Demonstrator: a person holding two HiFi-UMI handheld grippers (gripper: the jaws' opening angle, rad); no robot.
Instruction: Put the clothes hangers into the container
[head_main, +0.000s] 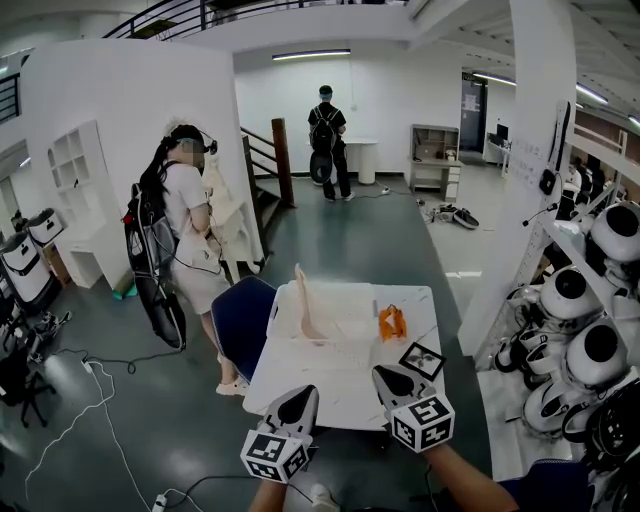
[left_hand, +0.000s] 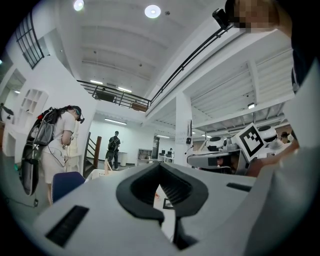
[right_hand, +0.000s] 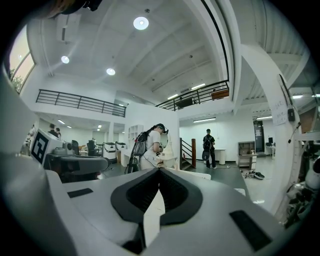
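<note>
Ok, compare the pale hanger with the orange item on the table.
The pale hanger stands upright, apparently inside the white container; the orange item sits low on the table beside that container. The hanger is tall and cream; the orange item squat and bright. Both rest untouched.

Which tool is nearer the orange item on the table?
The right tool, hovering just short of the orange item over the near right part of the table; the left tool hangs further left at the near edge.
</note>
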